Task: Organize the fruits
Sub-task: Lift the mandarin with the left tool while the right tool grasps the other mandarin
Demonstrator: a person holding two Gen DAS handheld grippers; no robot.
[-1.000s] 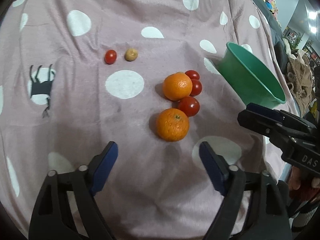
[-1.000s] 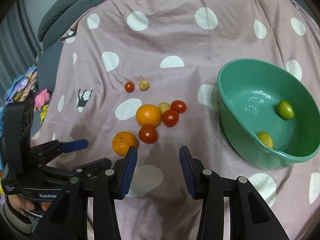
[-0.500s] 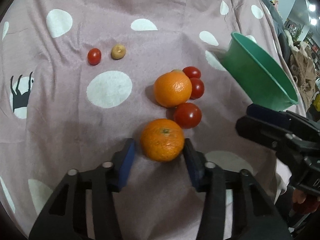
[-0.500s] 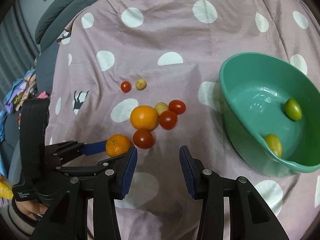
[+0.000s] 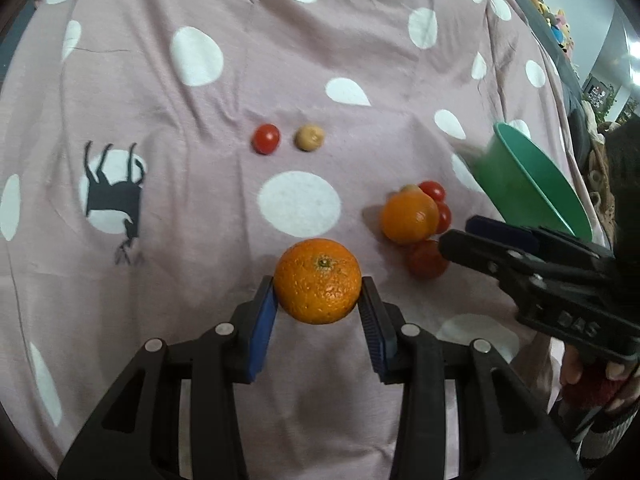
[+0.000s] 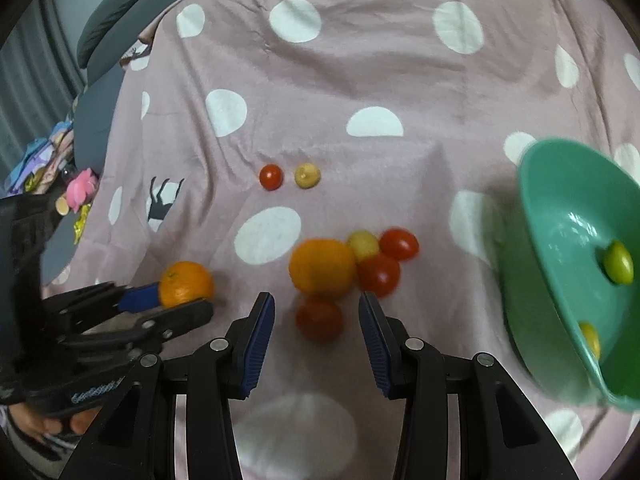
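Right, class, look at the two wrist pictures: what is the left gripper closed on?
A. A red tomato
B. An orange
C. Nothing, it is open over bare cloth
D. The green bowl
B: in the left wrist view the left gripper has both blue pads pressed on the sides of an orange, and its jaws have just been closing; the tomatoes lie apart on the cloth.

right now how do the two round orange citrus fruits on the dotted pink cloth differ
The nearer orange sits clamped between the left gripper pads, apart from other fruit; the farther orange lies free on the cloth, ungripped. The nearer one shows its green stem end; the farther one is crowded by red tomatoes. Both are round, orange and outside the green bowl.
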